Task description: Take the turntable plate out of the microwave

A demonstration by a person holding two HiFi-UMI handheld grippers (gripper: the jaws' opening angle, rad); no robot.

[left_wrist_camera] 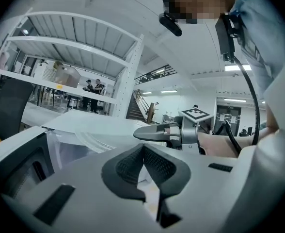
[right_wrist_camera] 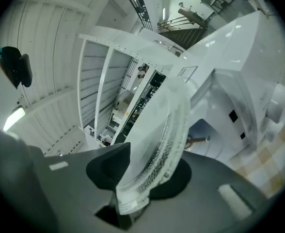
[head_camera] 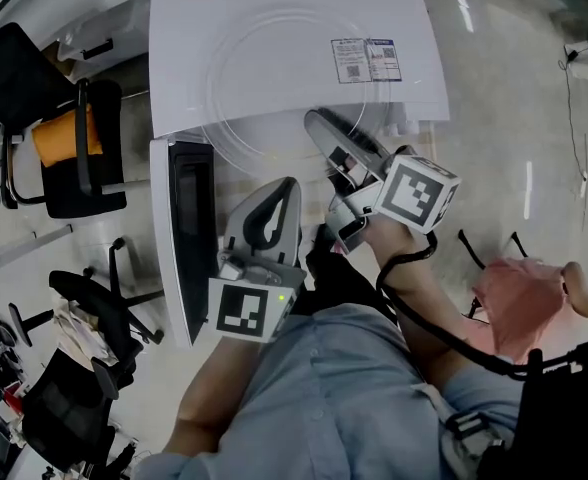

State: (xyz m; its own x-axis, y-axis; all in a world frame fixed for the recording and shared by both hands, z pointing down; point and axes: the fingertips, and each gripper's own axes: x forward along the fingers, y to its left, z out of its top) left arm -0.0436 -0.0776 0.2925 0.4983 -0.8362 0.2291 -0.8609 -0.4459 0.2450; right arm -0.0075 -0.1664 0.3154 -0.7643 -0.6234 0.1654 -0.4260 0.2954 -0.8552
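- The turntable plate (head_camera: 274, 98) is out of the microwave (head_camera: 184, 28). In the head view it's a clear glass disc hanging over the white top and sticking out past the front edge.
- The right gripper (head_camera: 316, 120) has it by the near rim. In its own view the plate (right_wrist_camera: 162, 130) runs up and away between the two dark pads, tilted to one side, with the right gripper (right_wrist_camera: 142, 174) pinching the ribbed edge — glass up against both pads as far as I can see.
- The left gripper (head_camera: 290, 188) sits lower in the head view, just in front of the microwave and near the plate's front edge, but not touching it.
- In the left gripper view the left gripper (left_wrist_camera: 143, 152) has its pads pressed together at the tips, with nothing between them.
- That view also catches the right gripper (left_wrist_camera: 157, 131) from the side, with the plate (left_wrist_camera: 91, 140) reaching off to the left of it.
- The microwave door (head_camera: 189, 238) is swung open on the left — it's edge-on from above, with its dark window showing.
- There's a sticker (head_camera: 366, 60) on the microwave top, seen through the plate's far side. The print is too small to read.
- A black office chair (head_camera: 84, 148) with something orange on it stands off to the left.
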